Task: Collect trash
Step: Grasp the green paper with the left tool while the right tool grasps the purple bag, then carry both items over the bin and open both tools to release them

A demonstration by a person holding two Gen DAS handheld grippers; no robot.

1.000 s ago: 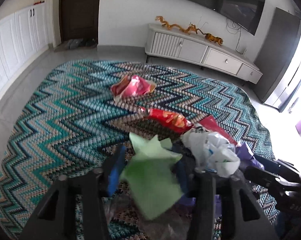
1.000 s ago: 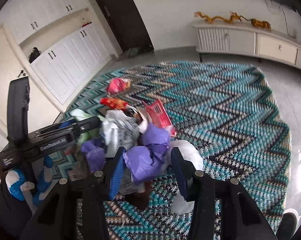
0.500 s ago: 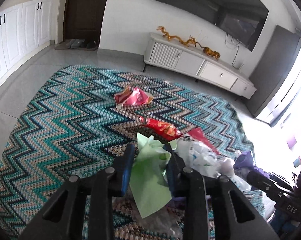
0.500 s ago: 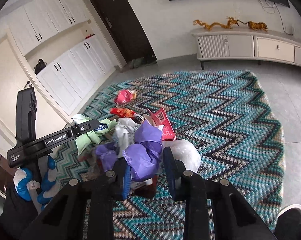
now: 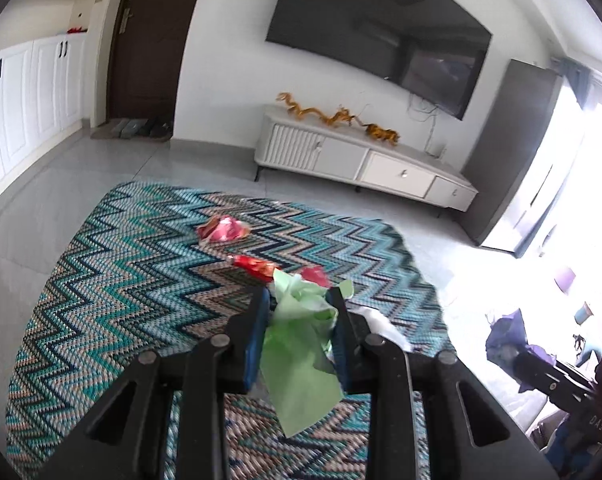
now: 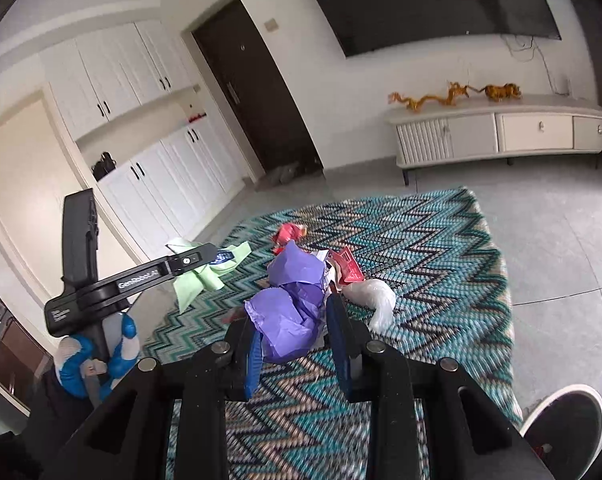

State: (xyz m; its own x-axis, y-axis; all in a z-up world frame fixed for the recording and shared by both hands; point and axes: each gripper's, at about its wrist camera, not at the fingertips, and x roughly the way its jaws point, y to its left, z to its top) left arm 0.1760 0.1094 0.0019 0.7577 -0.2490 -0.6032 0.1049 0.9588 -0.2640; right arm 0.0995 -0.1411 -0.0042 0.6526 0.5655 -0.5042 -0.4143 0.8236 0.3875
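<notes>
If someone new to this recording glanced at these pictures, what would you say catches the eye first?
Probably the two bright crumpled sheets lifted off the floor: the left gripper is shut on a green paper, and the right gripper is shut on a purple paper. Next comes the teal zigzag rug, with red wrappers lying near its middle.

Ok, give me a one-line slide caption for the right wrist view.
Right gripper clamps crumpled purple paper above the zigzag rug; left gripper holds green paper alongside.
</notes>
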